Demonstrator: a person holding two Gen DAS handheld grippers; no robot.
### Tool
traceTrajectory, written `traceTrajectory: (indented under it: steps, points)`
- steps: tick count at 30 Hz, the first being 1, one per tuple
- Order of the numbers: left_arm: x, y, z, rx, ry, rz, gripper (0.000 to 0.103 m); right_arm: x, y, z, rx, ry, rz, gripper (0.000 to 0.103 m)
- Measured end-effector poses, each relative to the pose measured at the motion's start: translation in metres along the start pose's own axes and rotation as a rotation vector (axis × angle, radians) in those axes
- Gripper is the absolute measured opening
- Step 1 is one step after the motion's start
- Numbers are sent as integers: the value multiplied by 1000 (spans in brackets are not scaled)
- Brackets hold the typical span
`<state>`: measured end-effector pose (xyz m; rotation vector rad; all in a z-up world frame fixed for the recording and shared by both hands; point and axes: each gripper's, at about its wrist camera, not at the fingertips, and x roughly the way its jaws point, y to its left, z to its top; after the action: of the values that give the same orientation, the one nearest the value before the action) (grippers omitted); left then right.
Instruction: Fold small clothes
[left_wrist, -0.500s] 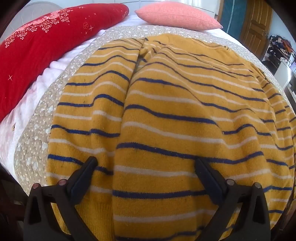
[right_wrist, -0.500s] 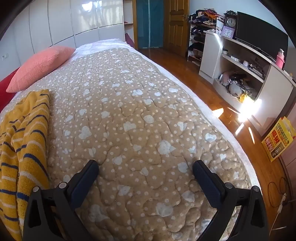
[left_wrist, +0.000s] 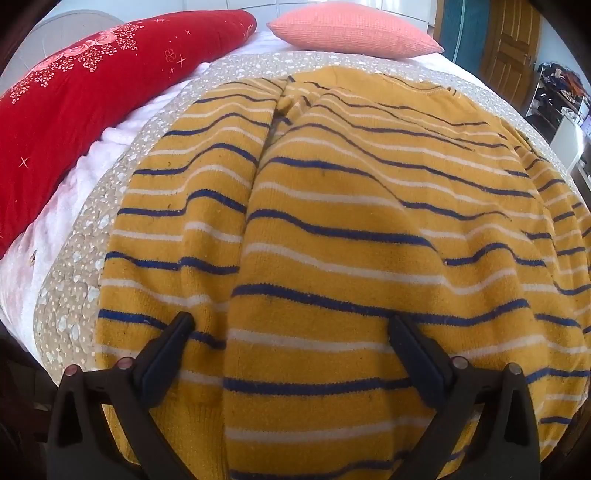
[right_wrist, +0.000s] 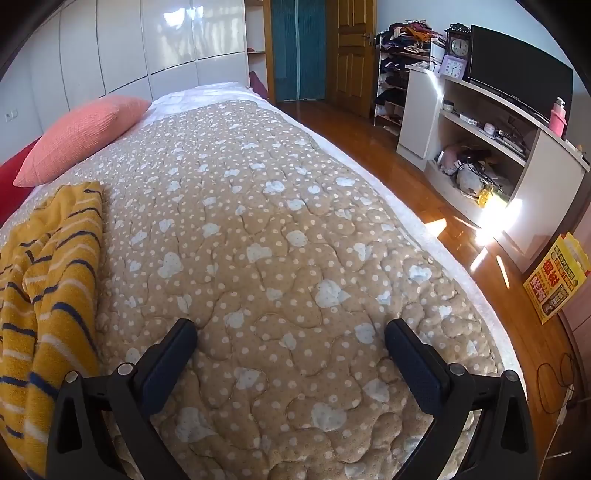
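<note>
Left claw (left_wrist: 291, 354) hangs released above the striped sweater (left_wrist: 332, 240), which fills the frame, spread on the bed quilt (right_wrist: 295, 240). Right claw (right_wrist: 291, 354) gapes empty, sweater at lower left. Best pinch a hem corner cleanly, then fold across smoothly.

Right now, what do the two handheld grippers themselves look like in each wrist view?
The left gripper and right gripper look identical: matte black plastic frames with triangular cut-outs, two dark, flat, paddle-shaped fingers, and small silvery pivot pins. No cables, markings, sleeves or hands are visible.
</note>
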<state>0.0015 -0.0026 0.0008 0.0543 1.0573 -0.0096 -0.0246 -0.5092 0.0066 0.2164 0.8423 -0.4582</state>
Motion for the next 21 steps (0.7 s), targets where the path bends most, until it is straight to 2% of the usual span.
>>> traceTrajectory:
  steps: [9,16,18,21]
  points:
    - [2,-1,-3,-4,-15,9,103,-1,-3,-2,1,-5,3,103]
    - [-1,-1,-7,4,-55,12,103,-2,0,-3,-4,3,-5,103]
    - [-4,-2,-6,5,-53,12,103,-2,-5,1,8,33,34,103]
    - [-18,2,-7,-21,-62,-14,103,-11,-24,5,37,78,206,103]
